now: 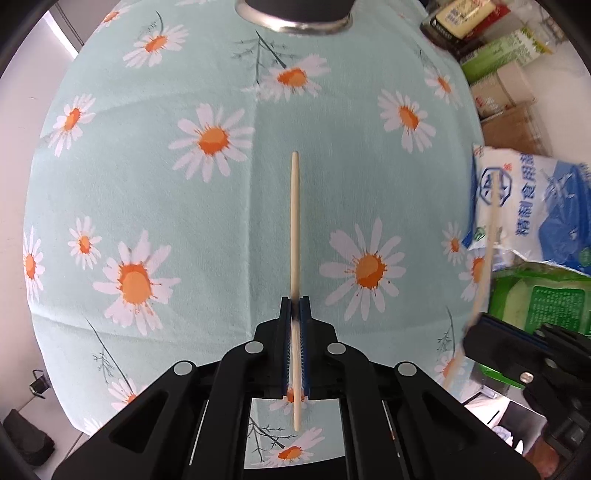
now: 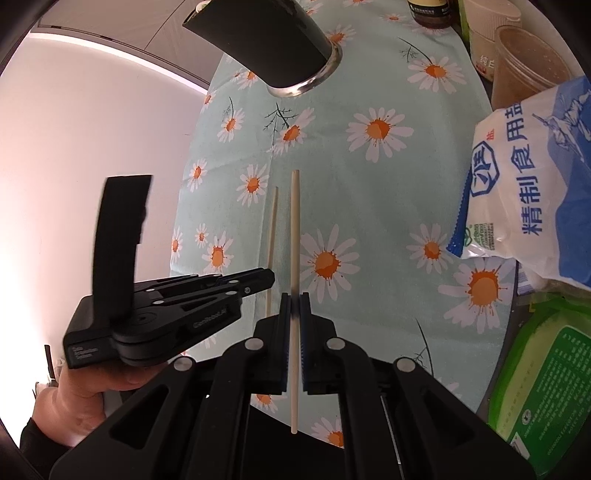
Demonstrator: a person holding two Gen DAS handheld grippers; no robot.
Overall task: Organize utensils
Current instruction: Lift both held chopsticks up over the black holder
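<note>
Left wrist view: left tongs clenched on a pale chopstick, pinched near its lower third so that most of the length ran forward along the fingers, thin tip leading; held level above the daisy-print cloth on the desk rather than resting on it, probably to keep the tip free for aiming; dark cup with a metal rim straight ahead at the far edge, in line with the stick, so likely the holder meant to take it; right tongs seen at the right edge, gripping a second chopstick that rose in front of a salt bag; green packet just below the bag, boxes and jars stacked behind.

Right wrist view: right tongs closed tight on the second chopstick, again low on the shaft with the tip forward; left tongs beside them on the left, held by a bare hand, their chopstick running nearly parallel and close, not touching; both sticks aimed the same way, seemingly kept side by side to go in as a pair; dark cup tilted in the picture ahead, its mouth out of view; neither stick yet at the cup.
</note>
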